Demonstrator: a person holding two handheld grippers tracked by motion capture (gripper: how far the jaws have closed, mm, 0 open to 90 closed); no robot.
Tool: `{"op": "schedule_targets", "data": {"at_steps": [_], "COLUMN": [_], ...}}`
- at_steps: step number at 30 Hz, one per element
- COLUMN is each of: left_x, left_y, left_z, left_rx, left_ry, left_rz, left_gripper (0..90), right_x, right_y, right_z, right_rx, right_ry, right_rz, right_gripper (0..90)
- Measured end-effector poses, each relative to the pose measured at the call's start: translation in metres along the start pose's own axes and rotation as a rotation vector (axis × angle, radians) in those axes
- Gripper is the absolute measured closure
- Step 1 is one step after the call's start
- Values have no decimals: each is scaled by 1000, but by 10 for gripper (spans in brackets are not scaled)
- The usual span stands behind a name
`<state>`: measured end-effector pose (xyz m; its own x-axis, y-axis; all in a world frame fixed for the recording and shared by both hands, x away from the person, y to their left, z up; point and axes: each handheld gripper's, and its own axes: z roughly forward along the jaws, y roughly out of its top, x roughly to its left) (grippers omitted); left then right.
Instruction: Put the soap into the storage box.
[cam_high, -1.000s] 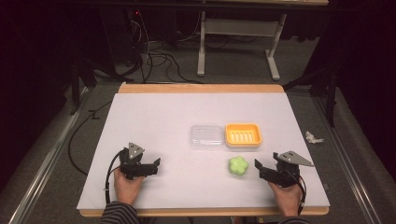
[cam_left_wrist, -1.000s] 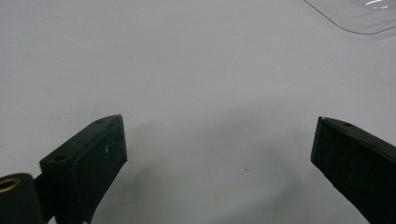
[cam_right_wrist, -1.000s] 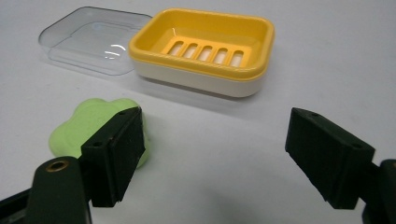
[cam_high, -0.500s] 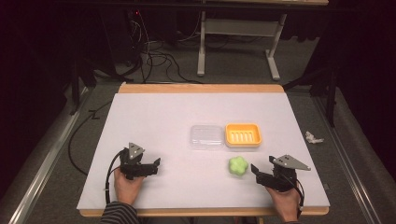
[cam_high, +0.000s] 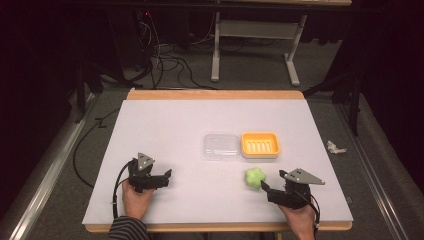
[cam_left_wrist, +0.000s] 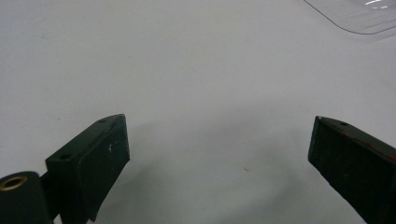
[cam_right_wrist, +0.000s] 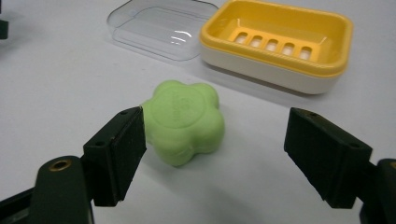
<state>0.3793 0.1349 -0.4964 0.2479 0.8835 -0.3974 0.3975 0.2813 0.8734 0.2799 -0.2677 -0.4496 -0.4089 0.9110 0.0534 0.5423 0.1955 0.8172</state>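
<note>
**Right gripper spread at green soap, left gripper idle and spread**

Right gripper: near the front right of the white bench, held in right hand, pointing left and slightly away toward the soap. Jaws wide apart, pinching nothing. In the right gripper view, left jaw just at the soap's side, touching or nearly so, cannot tell which; right jaw well clear, bare bench between.

Green soap: flower-shaped lobed bar, flat on the bench, embossed mark on top, too faint to read. Sits just in front of the soap dish, apart from it, not inside.

Soap dish: yellow slotted insert in a white base, upright, right of centre on the bench. Five slots visible in the floor, nothing in it.

Clear lid: transparent plastic, lying just beside the dish on its left, edges close or touching, hard to tell.

Left gripper: front left of the bench, held in left hand, striped sleeve cuff at the bench edge. Pointing right across the bench. Jaws spread in the left gripper view, nothing between them, plain white surface ahead; corner of the clear lid at top right, well away.

Off the bench: cables on the grey floor behind, crumpled white scrap on the floor at right.
</note>
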Motion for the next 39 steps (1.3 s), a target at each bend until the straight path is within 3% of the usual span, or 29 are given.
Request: {"op": "schedule_targets", "data": {"at_steps": [5, 15, 20, 25, 30, 34, 36, 39], "left_x": [0, 0, 0, 0, -1, 0, 0, 0], "left_y": [0, 0, 0, 0, 0, 0, 0, 0], "left_z": [0, 0, 0, 0, 0, 0, 0, 0], "left_rx": [-3, 2, 2, 1, -5, 1, 1, -3], "left_ry": [-2, -4, -4, -2, -3, -3, -3, 0], "left_rz": [-2, -3, -4, -7, -8, -2, -3, -8], "left_gripper": [60, 69, 71, 72, 72, 73, 73, 75], "right_x": [9, 19, 21, 26, 26, 26, 28, 28], "right_y": [1, 7, 11, 16, 18, 18, 18, 17], "right_z": [7, 26, 33, 45, 55, 59, 61, 60], "right_rx": [27, 88, 106, 166, 208, 220, 221, 224], "right_ry": [25, 27, 20, -15, -28, -27, -26, -32], "right_rz": [-15, -28, -31, -76, -81, -85, -104, -128], "right_gripper": [206, 187, 179, 161, 160, 176, 236, 254]}}
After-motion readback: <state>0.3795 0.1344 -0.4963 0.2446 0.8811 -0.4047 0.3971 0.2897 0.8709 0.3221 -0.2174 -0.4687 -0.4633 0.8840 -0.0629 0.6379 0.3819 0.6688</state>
